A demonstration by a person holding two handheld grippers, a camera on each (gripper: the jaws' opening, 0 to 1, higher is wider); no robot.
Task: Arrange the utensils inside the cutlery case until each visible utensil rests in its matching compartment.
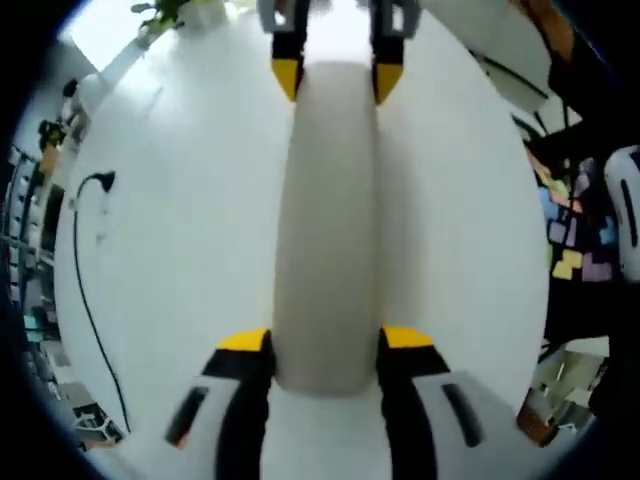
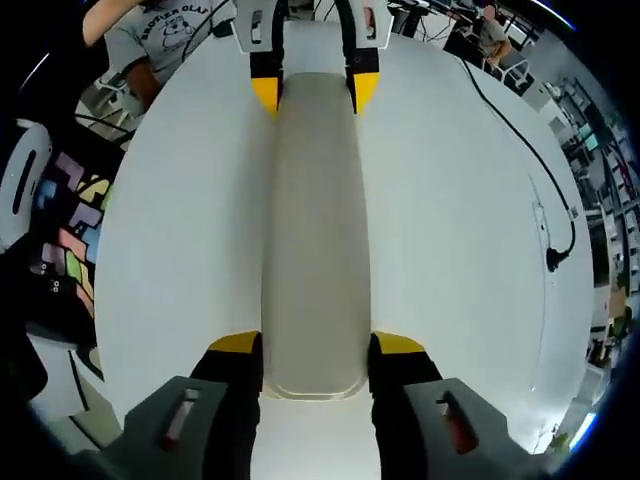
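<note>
A long beige cutlery case (image 1: 325, 220) lies lengthwise on the white table (image 1: 180, 250), showing a plain smooth surface. My left gripper (image 1: 325, 340) clamps its near end between yellow-tipped jaws. The right gripper (image 1: 336, 78) grips the far end from the opposite side. In the right gripper view the same case (image 2: 313, 230) runs away from my right gripper (image 2: 315, 345), which is shut on the near end, while the left gripper (image 2: 312, 90) holds the far end.
A black cable (image 1: 85, 290) trails along the table's side, also seen as a cable (image 2: 540, 170) ending in a plug. A person in a grey T-shirt (image 2: 165, 40) stands beyond the table. Coloured floor tiles (image 2: 75, 230) lie beside it.
</note>
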